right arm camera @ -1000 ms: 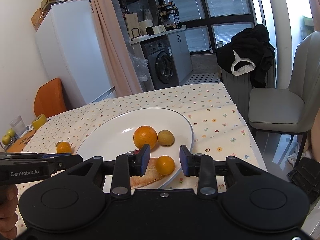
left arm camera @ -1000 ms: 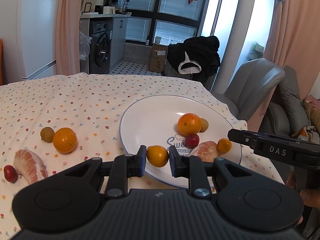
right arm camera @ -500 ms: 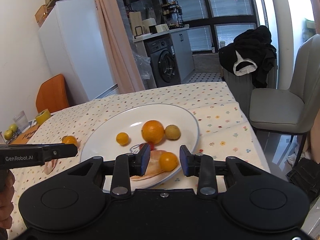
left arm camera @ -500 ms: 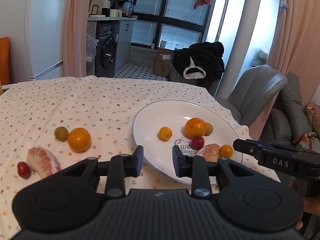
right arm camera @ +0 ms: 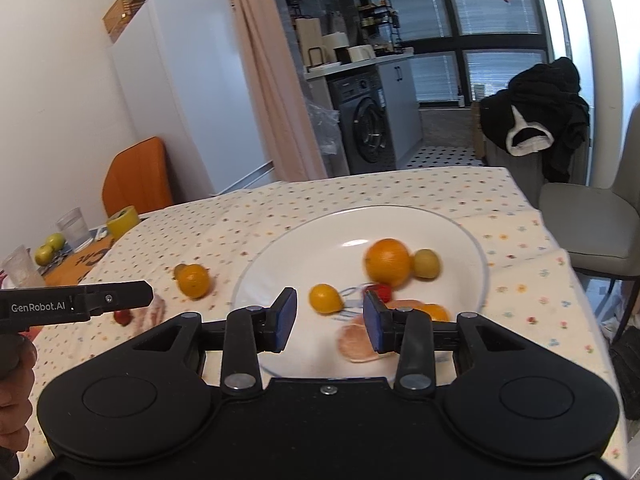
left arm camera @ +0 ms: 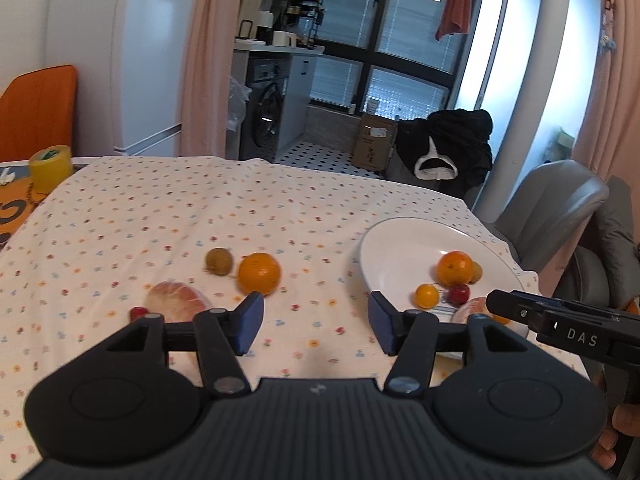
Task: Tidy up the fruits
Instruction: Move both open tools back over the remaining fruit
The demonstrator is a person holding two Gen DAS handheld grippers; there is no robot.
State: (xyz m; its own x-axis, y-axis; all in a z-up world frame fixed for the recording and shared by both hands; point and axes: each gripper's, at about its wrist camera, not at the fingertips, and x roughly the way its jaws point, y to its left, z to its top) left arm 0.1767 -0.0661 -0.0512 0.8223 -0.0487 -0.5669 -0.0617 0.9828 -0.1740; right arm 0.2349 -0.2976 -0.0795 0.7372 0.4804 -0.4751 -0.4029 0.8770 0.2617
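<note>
oranges (left arm camera: 259,273) 2 | small oranges (right arm camera: 325,298) 2 | green fruits (left arm camera: 218,261) 2 | red fruits (left arm camera: 458,294) 2 | pomelo segments (left arm camera: 176,307) 2 | plate (right arm camera: 288,256) 1

Two wrist views, aimed forward along the jaws.
The plate (left arm camera: 376,240) (right arm camera: 460,232) is shared, seen close from either side.

White fridge (right arm camera: 176,92), pink curtains (left arm camera: 206,60), washing machine (right arm camera: 366,128), dark windows (left arm camera: 384,40), grey chair (right arm camera: 592,216).

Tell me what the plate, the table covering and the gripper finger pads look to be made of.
Plate: probably glazed ceramic; white and glossy, catching a highlight, with a thin blue rim line.
Table covering: apparently matte woven fabric; it wrinkles and drapes over the edge, printed with small flowers.
Finger pads: blue, dull, possibly rubber; the look leaves it open.
</note>
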